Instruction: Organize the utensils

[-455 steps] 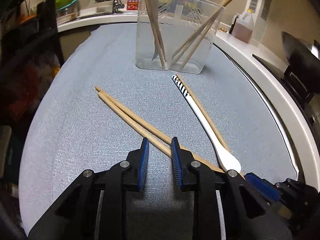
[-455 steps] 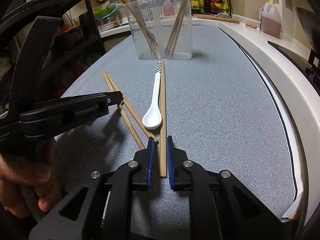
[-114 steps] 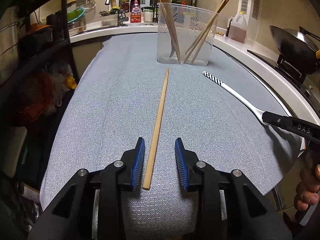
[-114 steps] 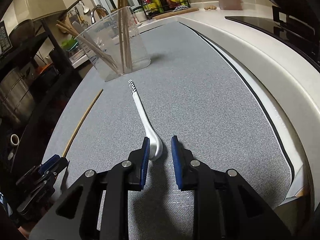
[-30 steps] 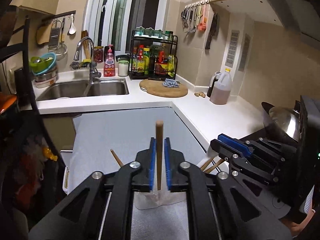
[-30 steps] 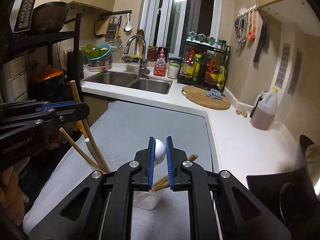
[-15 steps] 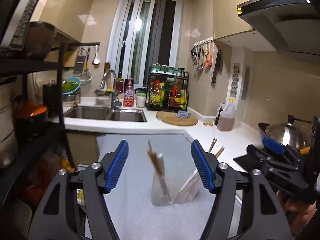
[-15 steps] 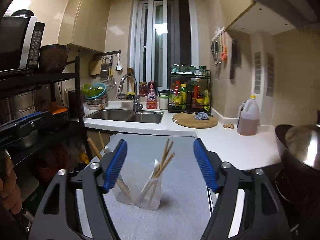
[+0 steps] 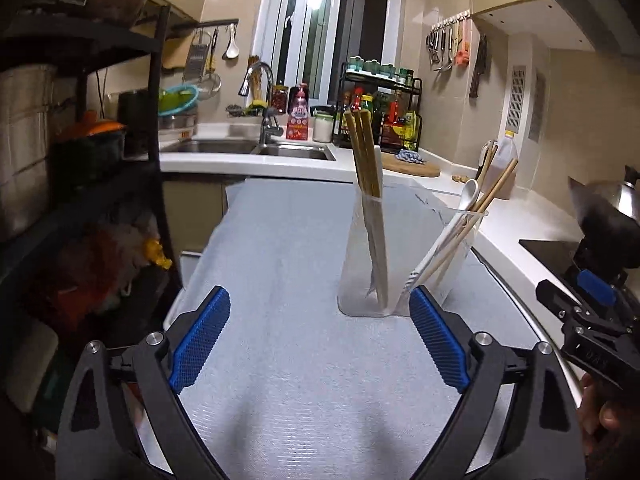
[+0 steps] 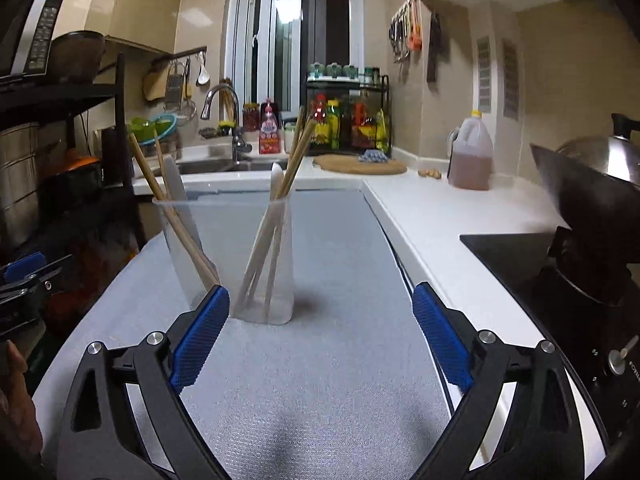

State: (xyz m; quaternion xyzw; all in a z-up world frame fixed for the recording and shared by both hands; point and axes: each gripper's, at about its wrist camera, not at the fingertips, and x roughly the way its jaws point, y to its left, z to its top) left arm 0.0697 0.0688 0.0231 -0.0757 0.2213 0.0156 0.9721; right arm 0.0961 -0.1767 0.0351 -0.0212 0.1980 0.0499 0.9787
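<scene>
Clear container (image 9: 362, 280) on table (image 9: 280, 360): chopsticks (image 9: 364, 152), white spoon (image 9: 468, 196). Left hand-held gripper (image 9: 320, 338) and right hand-held gripper (image 10: 320, 336): just opened wide, both empty.

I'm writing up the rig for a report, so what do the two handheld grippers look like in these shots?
Both look alike: the left gripper and right gripper have glossy black plastic arms with cut-out openings and silver screw heads. Each finger carries a blue ribbed pad. No cables or sleeves show.
</scene>
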